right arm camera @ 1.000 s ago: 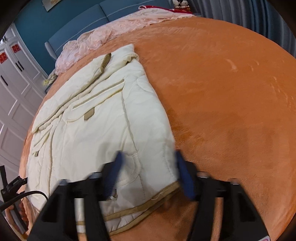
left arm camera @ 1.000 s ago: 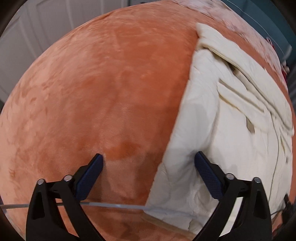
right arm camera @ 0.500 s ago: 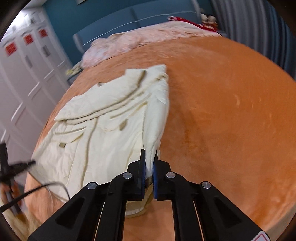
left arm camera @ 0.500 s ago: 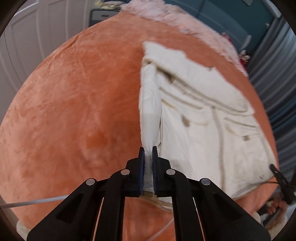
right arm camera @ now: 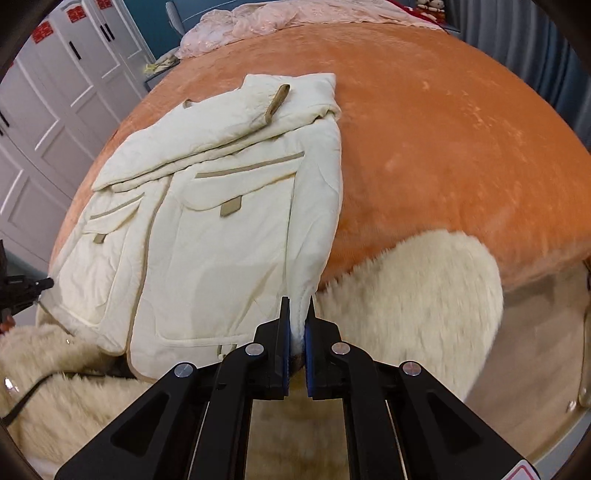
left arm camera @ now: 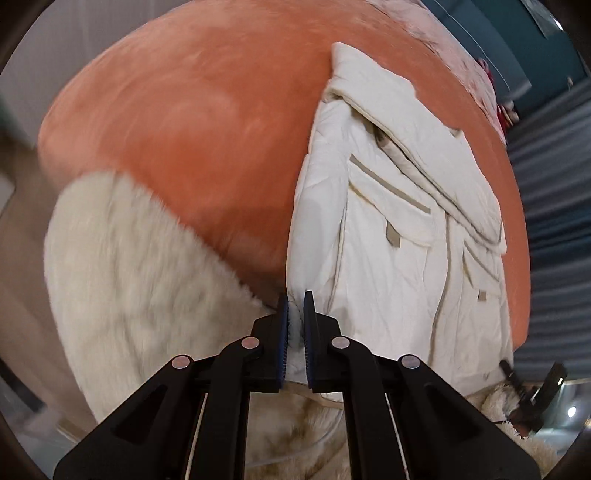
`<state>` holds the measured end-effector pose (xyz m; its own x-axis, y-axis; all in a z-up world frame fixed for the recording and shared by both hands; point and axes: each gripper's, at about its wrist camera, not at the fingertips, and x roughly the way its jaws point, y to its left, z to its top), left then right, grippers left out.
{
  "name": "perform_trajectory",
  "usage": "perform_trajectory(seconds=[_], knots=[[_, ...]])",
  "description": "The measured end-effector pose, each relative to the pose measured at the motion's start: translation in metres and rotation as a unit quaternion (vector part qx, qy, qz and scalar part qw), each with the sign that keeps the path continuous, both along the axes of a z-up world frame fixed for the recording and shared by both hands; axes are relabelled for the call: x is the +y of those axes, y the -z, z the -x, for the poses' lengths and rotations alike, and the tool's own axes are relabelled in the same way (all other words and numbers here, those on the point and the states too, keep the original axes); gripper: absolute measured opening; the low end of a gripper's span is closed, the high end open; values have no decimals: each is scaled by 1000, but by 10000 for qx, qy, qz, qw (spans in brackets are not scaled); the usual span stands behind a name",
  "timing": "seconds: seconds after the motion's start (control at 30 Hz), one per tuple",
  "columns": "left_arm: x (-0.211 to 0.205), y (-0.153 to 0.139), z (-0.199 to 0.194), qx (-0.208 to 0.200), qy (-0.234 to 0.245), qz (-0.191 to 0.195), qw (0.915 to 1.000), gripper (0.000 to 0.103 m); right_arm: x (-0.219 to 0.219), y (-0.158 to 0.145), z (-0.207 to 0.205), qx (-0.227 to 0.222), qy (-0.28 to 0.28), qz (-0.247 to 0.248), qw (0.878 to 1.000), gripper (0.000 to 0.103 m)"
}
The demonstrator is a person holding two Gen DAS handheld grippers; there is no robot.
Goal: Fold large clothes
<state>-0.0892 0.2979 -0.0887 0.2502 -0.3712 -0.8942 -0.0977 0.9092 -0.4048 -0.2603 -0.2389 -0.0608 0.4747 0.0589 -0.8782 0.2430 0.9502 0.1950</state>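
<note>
Fabric fills both grips: the left gripper pinches the near hem corner of the cream quilted jacket with tan trim, and the right gripper clamps the opposite hem corner of the jacket, lifting the 2 edges into taut ridges. The jacket lies front-up, 2 flap pockets showing, on an orange plush bed cover. A shaggy cream fur throw hangs over the near bed edge below both grippers. Pink bedding is heaped at the far end; white wardrobe doors stand beside the bed.
</note>
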Motion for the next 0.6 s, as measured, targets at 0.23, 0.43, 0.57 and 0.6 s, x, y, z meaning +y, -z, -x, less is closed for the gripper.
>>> perform_trajectory(seconds=[0.23,0.43,0.57,0.6], knots=[[-6,-54,-28,-907,-213,541,9942,6,3,-54,-20,-1003,-127,478,9937,5],[-27,-113,-63,-1945,-165,625,9788,6,-11,-99,-63,-1956,51,827,9772,5],[-42,-136,-106,-2481,-202,466,9674,7,-23,-113,-105,-2386,186,1007,9657,5],[-48,-137,-116,-2537,-228,394,9662,7,-27,-113,-120,-2459,235,1033,9635,5]])
